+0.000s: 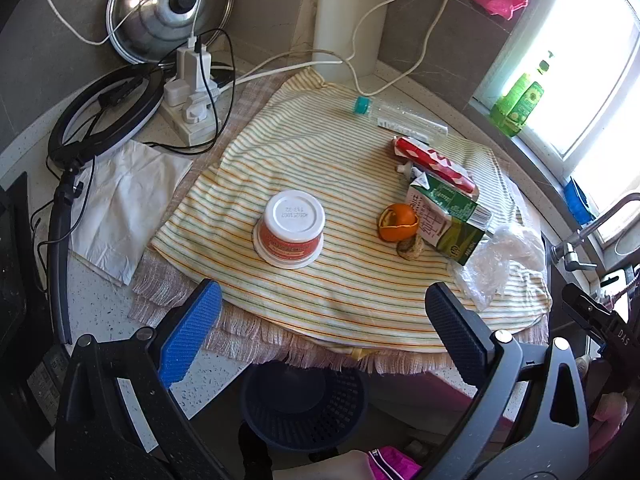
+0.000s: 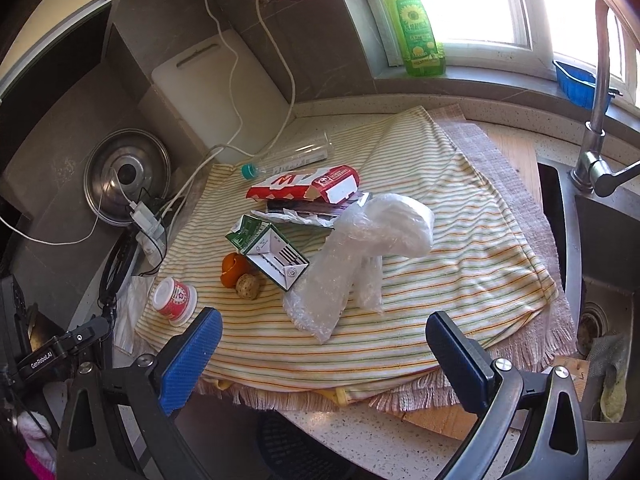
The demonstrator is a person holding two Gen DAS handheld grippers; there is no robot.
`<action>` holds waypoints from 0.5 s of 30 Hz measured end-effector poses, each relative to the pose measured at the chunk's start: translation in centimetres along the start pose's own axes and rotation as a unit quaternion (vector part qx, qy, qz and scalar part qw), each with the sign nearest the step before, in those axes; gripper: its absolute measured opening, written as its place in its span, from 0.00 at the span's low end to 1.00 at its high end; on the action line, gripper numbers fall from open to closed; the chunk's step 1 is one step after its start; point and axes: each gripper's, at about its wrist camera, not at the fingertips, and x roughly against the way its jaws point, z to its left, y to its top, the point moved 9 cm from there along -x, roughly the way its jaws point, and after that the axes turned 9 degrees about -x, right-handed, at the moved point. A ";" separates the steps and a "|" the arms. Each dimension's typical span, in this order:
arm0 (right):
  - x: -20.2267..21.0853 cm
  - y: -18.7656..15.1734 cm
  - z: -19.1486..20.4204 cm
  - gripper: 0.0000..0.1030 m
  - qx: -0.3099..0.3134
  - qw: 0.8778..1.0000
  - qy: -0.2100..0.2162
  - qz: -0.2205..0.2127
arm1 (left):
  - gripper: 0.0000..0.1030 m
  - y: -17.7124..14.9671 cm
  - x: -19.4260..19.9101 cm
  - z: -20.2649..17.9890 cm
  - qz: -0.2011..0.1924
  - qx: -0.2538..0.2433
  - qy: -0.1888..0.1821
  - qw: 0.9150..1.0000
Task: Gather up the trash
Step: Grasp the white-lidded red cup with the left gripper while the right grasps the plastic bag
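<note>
Both the left gripper (image 1: pixel 324 320) and right gripper (image 2: pixel 324 344) are held wide apart and empty above the trash-strewn cloth (image 1: pixel 320 152).

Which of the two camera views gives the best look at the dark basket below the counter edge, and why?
The left wrist view. There the basket shows its round rim, mesh wall and inside, between the open left gripper fingers. In the right wrist view only a dim patch of its mesh shows under the counter, cut off by the picture's bottom edge.
</note>
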 end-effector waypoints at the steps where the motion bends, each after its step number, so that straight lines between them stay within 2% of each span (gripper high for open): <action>1: -0.4 0.1 -0.2 1.00 -0.005 1.000 0.002 0.005 | 1.00 0.0 -0.4 0.3 0.004 0.005 -0.002 1.000; 7: -2.8 0.6 -0.9 1.00 -0.024 0.999 0.011 0.036 | 0.99 0.1 -3.2 1.9 0.022 0.029 -0.003 0.999; 10: -4.1 0.8 -1.1 0.98 -0.031 0.998 0.012 0.049 | 0.94 0.2 -4.7 2.5 0.033 0.039 -0.004 0.999; 12: -5.1 0.9 -1.3 0.97 -0.035 0.997 0.012 0.060 | 0.85 0.3 -5.6 2.7 0.040 0.041 -0.007 0.998; 15: -6.4 1.1 -1.6 0.96 -0.039 0.997 0.007 0.072 | 0.83 0.6 -6.7 2.8 0.047 0.035 -0.004 0.998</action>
